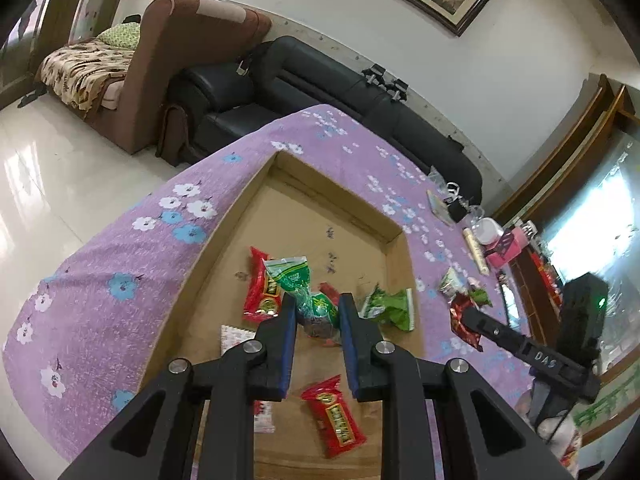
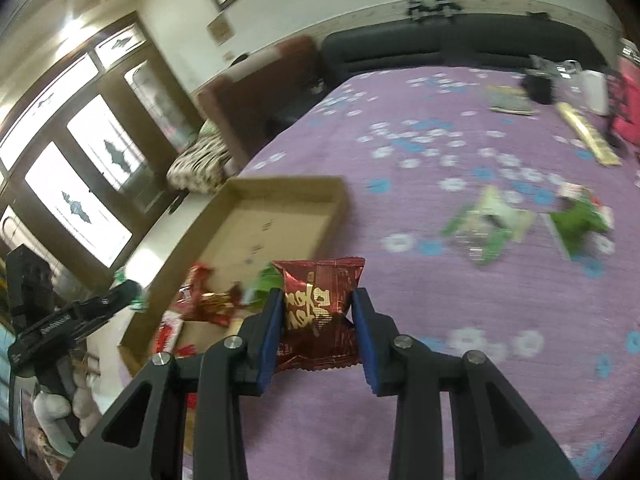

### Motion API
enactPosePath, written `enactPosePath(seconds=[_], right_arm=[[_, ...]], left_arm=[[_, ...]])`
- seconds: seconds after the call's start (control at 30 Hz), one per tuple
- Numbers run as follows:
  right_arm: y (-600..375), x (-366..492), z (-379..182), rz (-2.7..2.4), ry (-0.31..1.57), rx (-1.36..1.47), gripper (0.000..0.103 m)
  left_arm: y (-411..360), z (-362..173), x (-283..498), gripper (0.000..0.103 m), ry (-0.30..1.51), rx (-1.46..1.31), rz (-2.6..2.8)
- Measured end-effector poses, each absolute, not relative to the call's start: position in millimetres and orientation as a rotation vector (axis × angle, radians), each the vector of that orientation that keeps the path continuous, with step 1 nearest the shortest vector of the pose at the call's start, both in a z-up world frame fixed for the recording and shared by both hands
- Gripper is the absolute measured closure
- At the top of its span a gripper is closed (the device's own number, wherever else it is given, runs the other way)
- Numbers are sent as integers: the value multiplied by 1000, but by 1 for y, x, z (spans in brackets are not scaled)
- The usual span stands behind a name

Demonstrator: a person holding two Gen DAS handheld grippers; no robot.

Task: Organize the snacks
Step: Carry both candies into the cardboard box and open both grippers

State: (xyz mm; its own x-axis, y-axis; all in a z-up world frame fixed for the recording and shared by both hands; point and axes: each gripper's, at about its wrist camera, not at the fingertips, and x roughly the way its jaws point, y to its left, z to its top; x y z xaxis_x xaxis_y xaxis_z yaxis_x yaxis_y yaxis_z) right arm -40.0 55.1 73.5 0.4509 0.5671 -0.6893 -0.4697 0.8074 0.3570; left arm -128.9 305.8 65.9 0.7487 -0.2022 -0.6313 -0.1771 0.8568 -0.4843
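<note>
A shallow cardboard tray (image 1: 224, 248) lies on a purple flowered tablecloth (image 1: 120, 256). My left gripper (image 1: 318, 312) is shut on a green snack packet (image 1: 298, 284) and holds it above the tray. In the tray lie red packets (image 1: 334, 414), a green packet (image 1: 390, 308) and a white-pink packet (image 1: 234, 338). My right gripper (image 2: 318, 304) is shut on a dark red foil packet (image 2: 320, 304), held over the cloth just right of the tray (image 2: 272, 220). It also shows in the left wrist view (image 1: 464, 320). Two green-white packets (image 2: 488, 224) (image 2: 580, 220) lie loose on the cloth.
At the cloth's far side stand a book (image 2: 510, 100), a yellow stick pack (image 2: 588, 136), a white cup (image 2: 592, 88), a pink box (image 1: 506, 246) and a black object (image 2: 538, 86). A black sofa (image 1: 320, 92) and a brown armchair (image 1: 160, 68) stand beyond the table.
</note>
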Motion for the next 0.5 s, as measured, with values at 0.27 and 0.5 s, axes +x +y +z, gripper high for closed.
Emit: enactPosePath(seconds=[0.27, 0.5], right_arm=[[125, -35, 70, 692, 926, 9, 69], [158, -21, 65, 683, 944, -40, 69]], left_arm=[[309, 50, -121, 82, 777, -550, -35], [316, 62, -91, 82, 801, -497, -35]])
